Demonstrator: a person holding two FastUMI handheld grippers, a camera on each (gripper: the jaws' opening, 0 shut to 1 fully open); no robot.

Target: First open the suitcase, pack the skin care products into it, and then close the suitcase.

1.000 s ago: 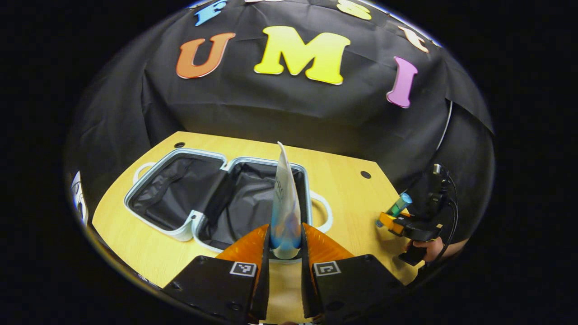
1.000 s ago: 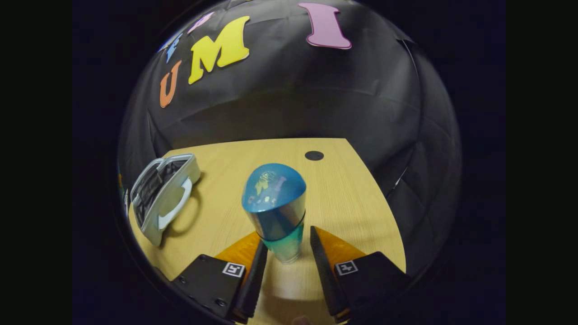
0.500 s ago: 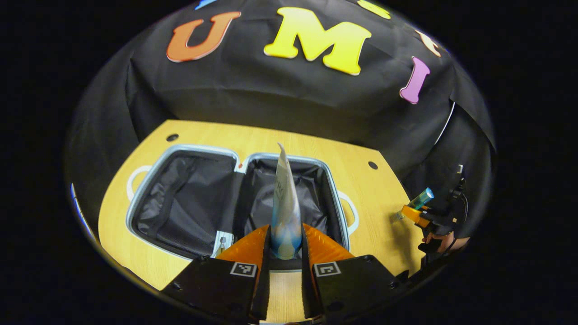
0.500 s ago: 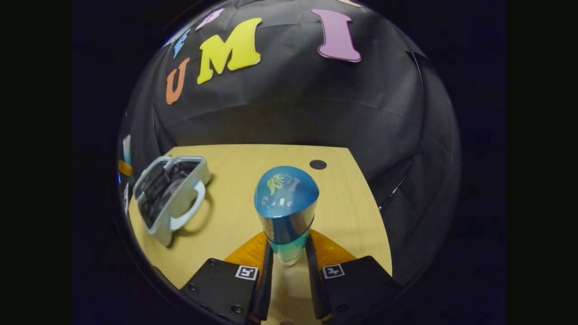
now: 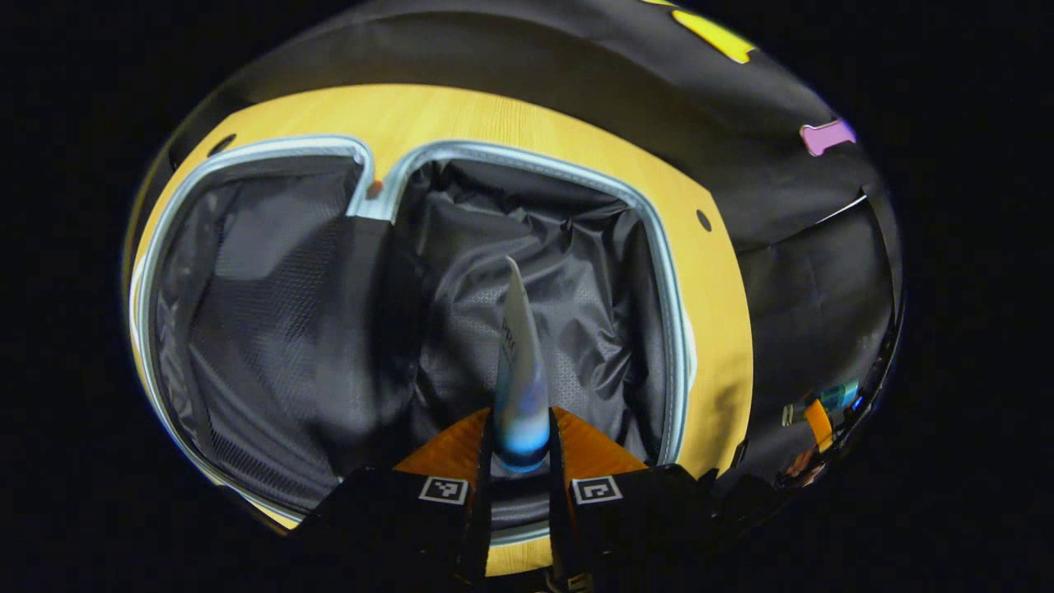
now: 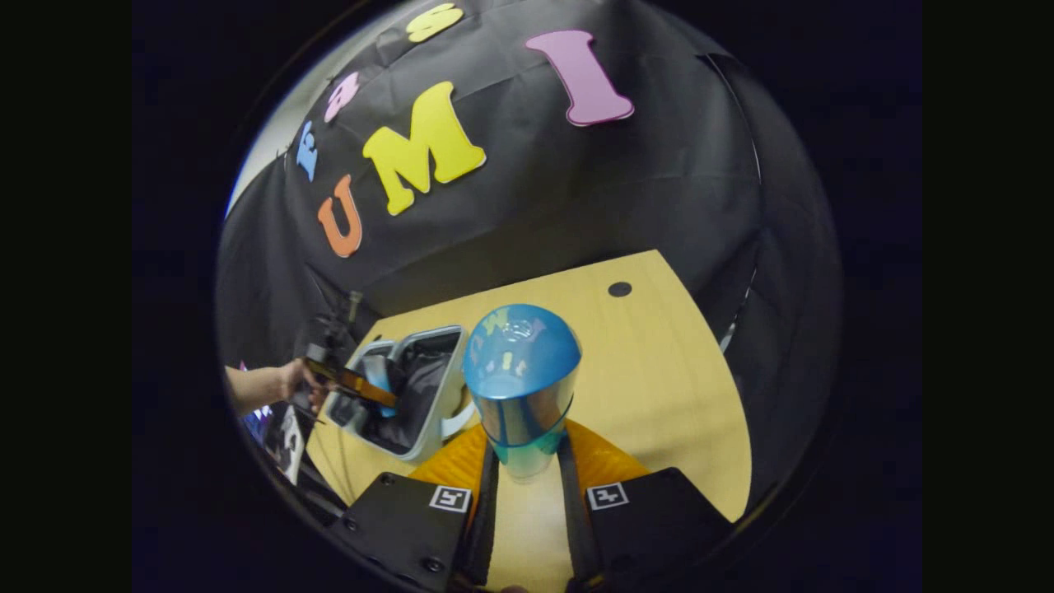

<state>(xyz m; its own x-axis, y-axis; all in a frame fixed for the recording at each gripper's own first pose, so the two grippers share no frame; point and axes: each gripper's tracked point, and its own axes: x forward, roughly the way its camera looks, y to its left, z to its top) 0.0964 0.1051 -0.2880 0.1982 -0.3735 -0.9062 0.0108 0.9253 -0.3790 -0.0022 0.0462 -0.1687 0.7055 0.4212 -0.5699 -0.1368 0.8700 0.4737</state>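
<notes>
The suitcase [image 5: 412, 313] lies open on the tabletop [image 5: 716, 313]. The left tool [image 5: 520, 436], clamped on a tube [image 5: 519, 371], has dropped from above the rim to hang over the right half's lining, so release looks close. The right tool [image 6: 527, 469] has closed on a bottle [image 6: 520, 379], lifted and turned toward the case; its view also shows a hand [image 6: 292, 380] holding the left tool.

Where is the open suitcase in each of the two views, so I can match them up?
Left gripper view: the suitcase spreads across the middle and left, both halves open just beyond the left gripper, which holds a tube.
Right gripper view: it sits small at lower left, left of the bottle in the right gripper.
Shared landmark: the wooden table under the suitcase.
</notes>
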